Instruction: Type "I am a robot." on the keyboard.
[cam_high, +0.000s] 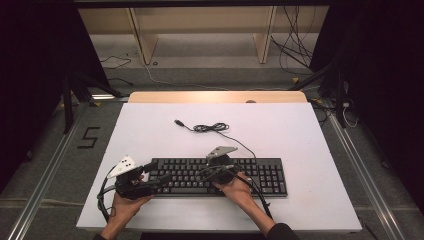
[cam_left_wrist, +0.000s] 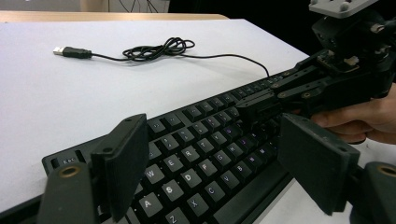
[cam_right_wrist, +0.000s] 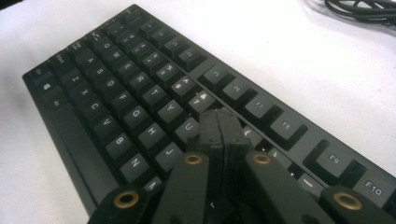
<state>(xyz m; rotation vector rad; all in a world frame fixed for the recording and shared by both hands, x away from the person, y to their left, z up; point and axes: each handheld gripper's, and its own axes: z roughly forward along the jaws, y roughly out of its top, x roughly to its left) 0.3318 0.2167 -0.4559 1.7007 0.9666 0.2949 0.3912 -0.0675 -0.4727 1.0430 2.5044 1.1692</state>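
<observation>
Right gripper (cam_right_wrist: 219, 126), jaws pressed together and empty, pokes the keyboard (cam_high: 260, 175) at lower centre. Left gripper (cam_left_wrist: 210, 163) gapes wide over its left end, holding nothing. The board looks rigid and light; grip its edges.

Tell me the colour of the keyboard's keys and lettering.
Black keys with white lettering on the keyboard, clearest in the right gripper view.

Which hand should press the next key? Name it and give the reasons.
Right. The right tongs are shut to a single tip over the middle keys of the keyboard, fit for poking one key. The left tongs stand open at the keyboard's left end.
</observation>
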